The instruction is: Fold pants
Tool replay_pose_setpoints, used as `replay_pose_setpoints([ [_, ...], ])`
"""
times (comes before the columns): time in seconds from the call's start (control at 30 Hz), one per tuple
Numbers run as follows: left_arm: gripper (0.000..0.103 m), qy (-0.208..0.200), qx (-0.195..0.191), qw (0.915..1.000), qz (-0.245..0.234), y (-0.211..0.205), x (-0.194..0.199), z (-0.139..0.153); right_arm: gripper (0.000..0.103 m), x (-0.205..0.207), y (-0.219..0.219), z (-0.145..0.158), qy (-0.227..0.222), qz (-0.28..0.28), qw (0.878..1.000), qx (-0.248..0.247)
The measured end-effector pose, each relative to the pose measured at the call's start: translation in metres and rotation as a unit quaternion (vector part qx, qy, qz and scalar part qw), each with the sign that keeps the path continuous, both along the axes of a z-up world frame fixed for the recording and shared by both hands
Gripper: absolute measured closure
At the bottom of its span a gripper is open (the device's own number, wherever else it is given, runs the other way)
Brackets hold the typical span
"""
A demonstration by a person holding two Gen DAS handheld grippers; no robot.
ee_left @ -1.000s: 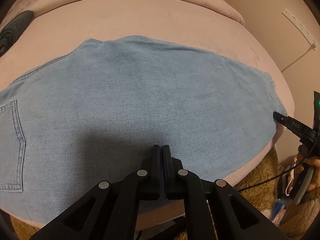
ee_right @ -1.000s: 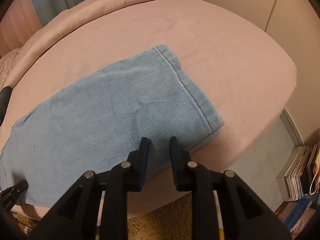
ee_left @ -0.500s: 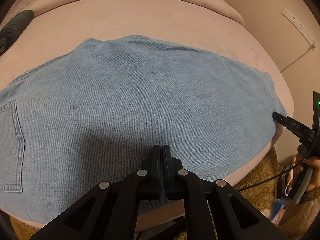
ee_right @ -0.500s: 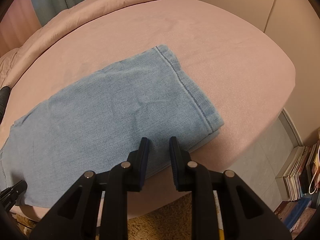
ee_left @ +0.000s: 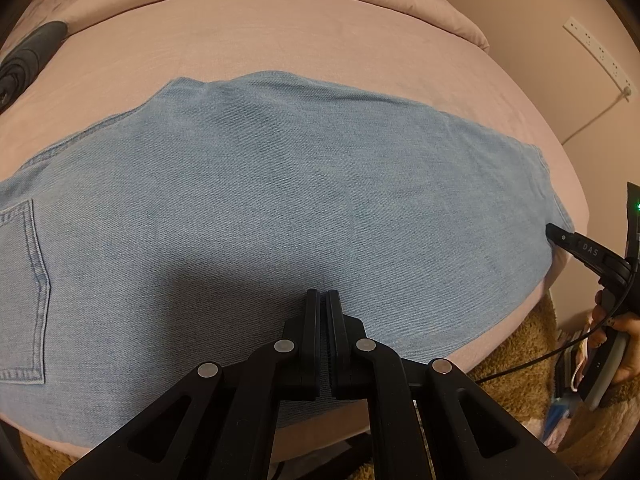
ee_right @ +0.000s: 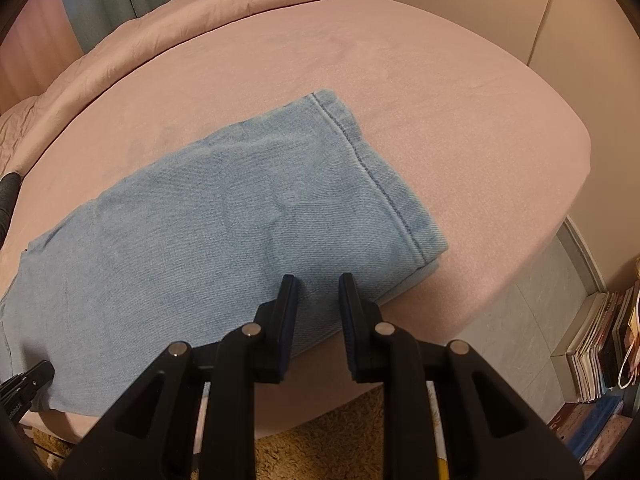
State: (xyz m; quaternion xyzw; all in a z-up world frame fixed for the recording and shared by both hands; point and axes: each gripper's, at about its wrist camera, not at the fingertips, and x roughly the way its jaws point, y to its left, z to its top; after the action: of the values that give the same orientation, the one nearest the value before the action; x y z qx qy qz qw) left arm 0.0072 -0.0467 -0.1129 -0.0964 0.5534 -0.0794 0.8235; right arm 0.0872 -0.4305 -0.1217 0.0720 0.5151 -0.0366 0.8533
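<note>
Left wrist view: jeans (ee_left: 280, 208) lie flat on the pink bed (ee_left: 280, 40), long axis running left-right across the frame, back pocket (ee_left: 24, 292) at the left end, hem end off to the right. Left gripper (ee_left: 323, 300) sits at the near long edge, roughly mid-length, jaws pressed together; a sliver of denim seems to show in the slit lower down, but can't tell for sure if it's pinching cloth or just resting on it. Right gripper (ee_left: 554, 234) tip shows at the far right, just at the hem corner, w/ a hand (ee_left: 618, 344) on its handle.

Right wrist view: right gripper (ee_right: 318, 284) has jaws a little apart, nothing clamped btwn them; tips hover over the near edge of the leg, w/ the stitched hem (ee_right: 380, 188) just beyond and to the right. Legs look already stacked one on the other, lower layer peeking out at the hem corner.

Judgement: next fold is prob. end over end along the long axis, hem toward waist. So the hem end matters and the right hand is the nearer one; the left is placed to hold the mid-line. Right jaws need to close on both layers first, or the lower leg gets left behind
</note>
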Motion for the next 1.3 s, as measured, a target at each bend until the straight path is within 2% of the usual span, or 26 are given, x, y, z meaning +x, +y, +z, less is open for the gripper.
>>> replay_pose_setpoints([
  [0.87,0.097,-0.001,0.0,1.0,0.004,-0.0021,0.0011,0.0018,0.082,-0.0004,0.0019,0.0001,-0.004,-0.002,1.0,-0.006],
  [1.3,0.097,0.0,-0.002,1.0,0.01,-0.0058,0.0027,0.0005,0.082,-0.007,-0.0055,-0.0013,-0.013,-0.003,1.0,0.012],
])
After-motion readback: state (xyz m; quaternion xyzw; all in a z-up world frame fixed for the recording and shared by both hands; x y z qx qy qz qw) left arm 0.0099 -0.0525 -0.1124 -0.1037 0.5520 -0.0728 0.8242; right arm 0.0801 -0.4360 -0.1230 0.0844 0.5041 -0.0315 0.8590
